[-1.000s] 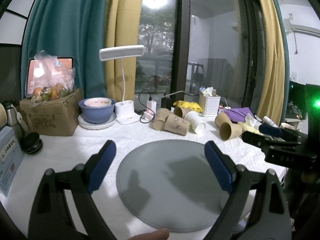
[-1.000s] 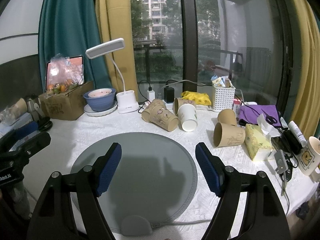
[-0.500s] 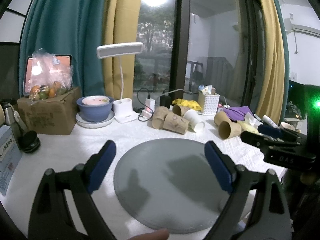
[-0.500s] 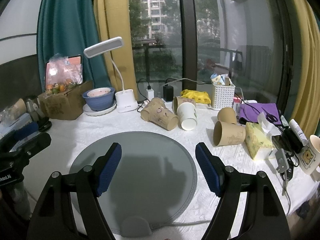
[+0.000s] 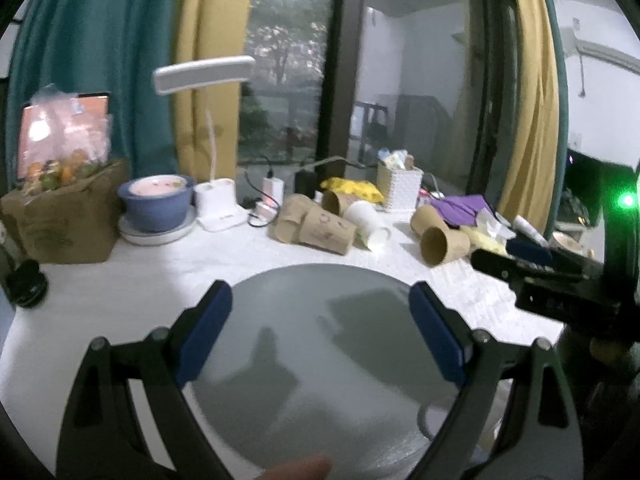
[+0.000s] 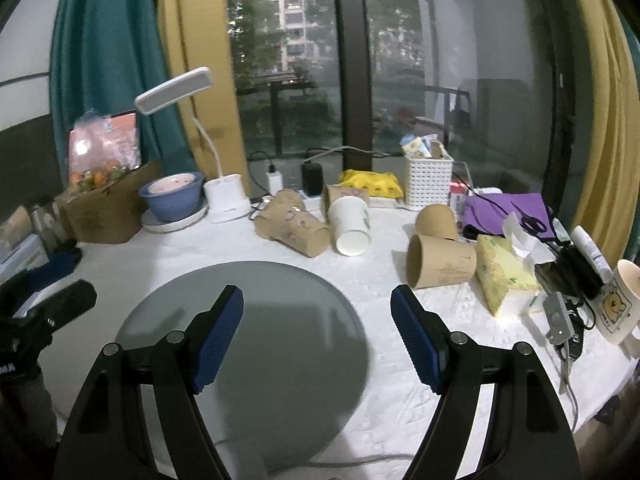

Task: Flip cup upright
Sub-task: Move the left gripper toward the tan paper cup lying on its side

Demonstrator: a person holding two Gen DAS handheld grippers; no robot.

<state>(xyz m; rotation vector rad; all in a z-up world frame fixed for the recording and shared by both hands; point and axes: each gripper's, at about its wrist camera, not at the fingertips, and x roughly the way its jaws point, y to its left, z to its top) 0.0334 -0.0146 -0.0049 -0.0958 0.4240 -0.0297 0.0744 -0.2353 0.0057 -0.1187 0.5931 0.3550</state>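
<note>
Several paper cups lie on their sides on the white tablecloth behind a round grey mat (image 6: 248, 336). A brown cup (image 6: 440, 266) lies at right with its mouth to the left, and another brown cup (image 6: 436, 220) sits behind it. A white cup (image 6: 350, 224) and brown printed cups (image 6: 292, 230) lie in the middle. My right gripper (image 6: 316, 332) is open and empty above the mat's right edge. My left gripper (image 5: 320, 328) is open and empty over the mat (image 5: 320, 360). The brown cup (image 5: 442, 244) and the white cup (image 5: 370, 224) also show in the left wrist view.
A tissue pack (image 6: 504, 276), a bear mug (image 6: 618, 304) and cables lie at the right edge. A white basket (image 6: 428, 180), a desk lamp (image 6: 224, 196), a blue bowl (image 6: 174, 196) and a cardboard box (image 6: 108, 208) line the back by the window.
Both views have shifted toward the right side of the table and slightly closer to the cups. Both grippers stay open and empty.
</note>
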